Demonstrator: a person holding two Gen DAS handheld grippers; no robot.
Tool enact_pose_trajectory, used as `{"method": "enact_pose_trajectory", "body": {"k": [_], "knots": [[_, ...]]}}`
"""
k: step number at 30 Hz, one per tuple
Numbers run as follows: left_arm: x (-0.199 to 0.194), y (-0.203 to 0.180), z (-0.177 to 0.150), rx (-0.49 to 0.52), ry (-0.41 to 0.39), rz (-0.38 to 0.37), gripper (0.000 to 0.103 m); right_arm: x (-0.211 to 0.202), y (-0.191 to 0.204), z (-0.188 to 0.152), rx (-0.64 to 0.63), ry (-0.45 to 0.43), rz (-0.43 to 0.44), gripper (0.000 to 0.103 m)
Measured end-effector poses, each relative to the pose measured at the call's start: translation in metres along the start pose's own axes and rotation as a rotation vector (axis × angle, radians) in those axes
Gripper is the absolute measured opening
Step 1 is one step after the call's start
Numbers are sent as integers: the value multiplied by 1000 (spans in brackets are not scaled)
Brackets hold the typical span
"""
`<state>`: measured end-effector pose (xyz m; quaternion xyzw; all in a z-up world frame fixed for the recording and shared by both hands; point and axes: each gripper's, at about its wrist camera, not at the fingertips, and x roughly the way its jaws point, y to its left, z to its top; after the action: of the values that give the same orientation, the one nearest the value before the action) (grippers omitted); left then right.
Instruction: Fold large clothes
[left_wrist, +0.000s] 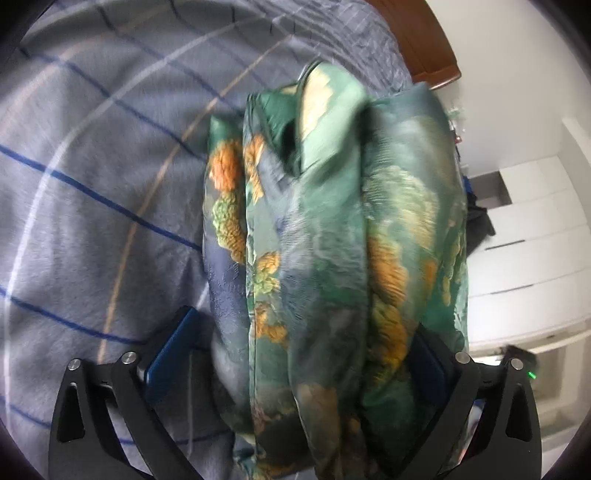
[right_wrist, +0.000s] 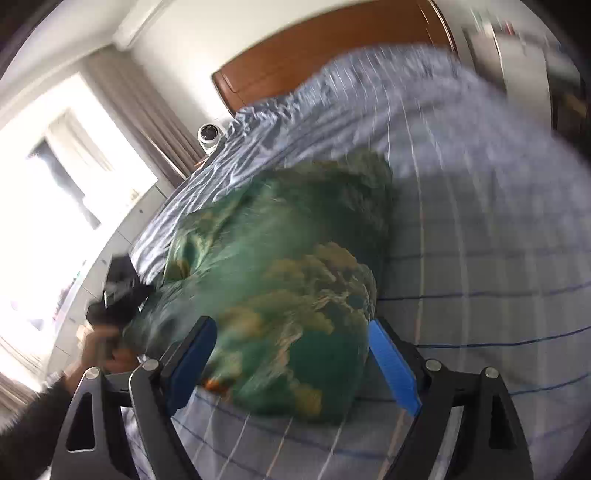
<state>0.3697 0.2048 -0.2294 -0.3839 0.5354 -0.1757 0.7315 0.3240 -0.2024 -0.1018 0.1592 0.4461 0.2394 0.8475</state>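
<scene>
A green garment with orange and cream floral print (left_wrist: 332, 240) is bunched into thick folds on the grey checked bed sheet (left_wrist: 92, 184). In the left wrist view it fills the space between the wide-apart blue-padded fingers of my left gripper (left_wrist: 303, 354). In the right wrist view the same garment (right_wrist: 288, 280) lies as a rounded heap between the spread fingers of my right gripper (right_wrist: 295, 362), and the view is motion-blurred. The left gripper (right_wrist: 118, 295) and the hand holding it show at the garment's left edge.
A brown wooden headboard (right_wrist: 314, 48) stands at the far end of the bed. A bright window with brown curtains (right_wrist: 147, 110) is at the left, with a small white camera (right_wrist: 208, 134) beside the bed. White cabinets (left_wrist: 535, 258) stand to the right.
</scene>
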Motion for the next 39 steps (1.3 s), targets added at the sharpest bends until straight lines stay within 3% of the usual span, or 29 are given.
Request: {"method": "enact_pose_trajectory", "body": {"k": [4,5,10,12,14,16,19,22,27,31,36,39], "knots": [[11,-6,5,35,31,15,103,48,-31,2,77,106,69,86],[14,-9,5,46,38,24,103,58,-36,1,92,125,103,91],[23,-20,10,65,51,64,102,91,-58,6,230,162,210,97],[20,-33,5,109,31,66,76,103,-58,9,256,197,212,93],[11,-49,-1,159,-2,116,56,102,-33,14,110,186,129,89],[0,-61,-8,196,-37,132,49,93,11,14,-134,158,19,85],[-17,-80,-24,254,-76,148,48,72,63,5,-381,89,-45,80],[-49,-98,-42,297,-118,129,48,41,94,-2,-482,13,-31,79],[-86,-122,-53,346,-183,138,48,3,111,-6,-480,-58,53,79],[-100,-120,-63,360,-197,178,48,4,106,-4,-442,-58,98,79],[-85,-98,-56,325,-183,220,50,30,94,7,-425,-20,120,79],[-59,-63,-39,267,-127,256,58,54,84,5,-395,30,120,79]]}}
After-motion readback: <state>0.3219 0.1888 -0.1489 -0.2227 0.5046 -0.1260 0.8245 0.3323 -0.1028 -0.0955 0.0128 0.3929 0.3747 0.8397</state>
